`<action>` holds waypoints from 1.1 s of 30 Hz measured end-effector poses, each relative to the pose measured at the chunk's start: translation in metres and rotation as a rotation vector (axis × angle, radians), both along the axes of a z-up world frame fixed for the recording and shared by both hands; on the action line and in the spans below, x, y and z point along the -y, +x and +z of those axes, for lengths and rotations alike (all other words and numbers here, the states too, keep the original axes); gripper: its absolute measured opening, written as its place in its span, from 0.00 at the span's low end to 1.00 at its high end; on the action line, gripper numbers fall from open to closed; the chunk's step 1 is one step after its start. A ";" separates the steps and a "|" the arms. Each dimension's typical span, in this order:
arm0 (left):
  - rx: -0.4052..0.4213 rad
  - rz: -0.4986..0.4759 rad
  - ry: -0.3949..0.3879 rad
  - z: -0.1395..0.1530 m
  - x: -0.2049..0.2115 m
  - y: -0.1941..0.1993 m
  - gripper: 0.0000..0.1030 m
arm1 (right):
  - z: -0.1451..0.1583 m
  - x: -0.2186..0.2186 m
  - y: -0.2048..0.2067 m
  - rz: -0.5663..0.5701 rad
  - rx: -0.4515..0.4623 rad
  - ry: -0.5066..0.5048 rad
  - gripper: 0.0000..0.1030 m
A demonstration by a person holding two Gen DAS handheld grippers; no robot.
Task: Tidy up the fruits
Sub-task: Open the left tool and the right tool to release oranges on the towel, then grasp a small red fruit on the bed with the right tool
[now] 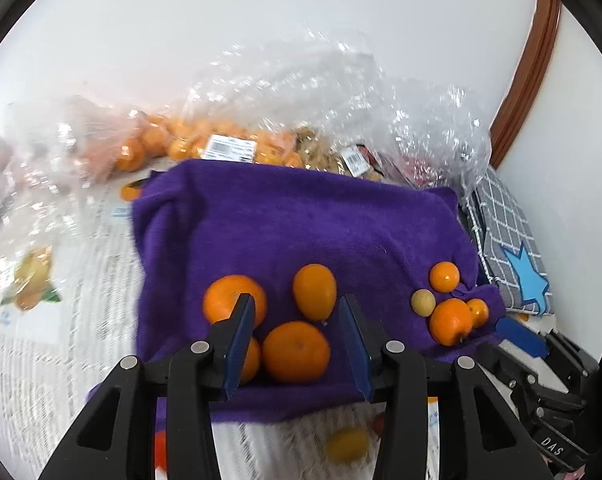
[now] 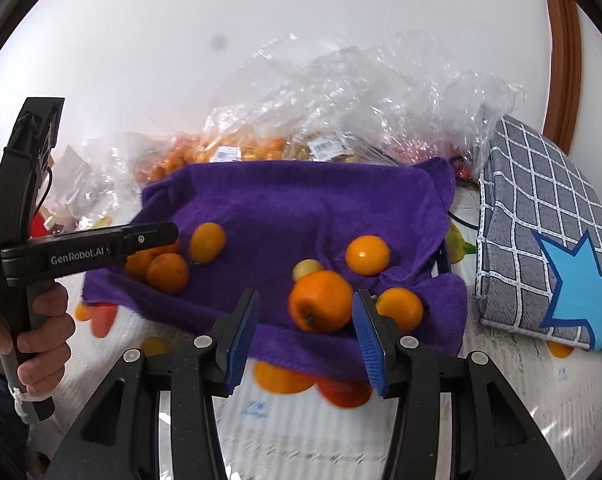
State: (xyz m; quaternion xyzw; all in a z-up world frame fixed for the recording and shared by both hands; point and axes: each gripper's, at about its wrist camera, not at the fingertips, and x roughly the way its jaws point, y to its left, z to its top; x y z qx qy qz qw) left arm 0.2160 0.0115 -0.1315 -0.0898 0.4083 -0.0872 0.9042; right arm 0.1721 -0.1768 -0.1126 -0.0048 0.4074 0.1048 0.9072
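We see both views brightly and evenly lit, with soft shadows only. The clear plastic bags (image 1: 333, 92) at the far side throw back white glare. Motion blur smears the printed table cover (image 1: 41, 320) on the near left — the purple towel (image 2: 301, 200) stays sharper. Fisheye bending curves the edges, with black corners around each round picture.
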 end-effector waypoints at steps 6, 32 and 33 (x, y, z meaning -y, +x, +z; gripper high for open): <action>0.023 0.055 -0.045 -0.001 -0.035 -0.035 0.41 | -0.010 -0.026 -0.021 0.035 -0.043 0.013 0.45; -0.010 0.016 -0.044 -0.034 -0.046 -0.077 0.40 | -0.043 -0.067 -0.029 0.078 -0.120 -0.011 0.21; -0.012 0.004 -0.049 -0.034 -0.041 -0.077 0.40 | -0.040 -0.062 -0.032 0.069 -0.112 -0.010 0.21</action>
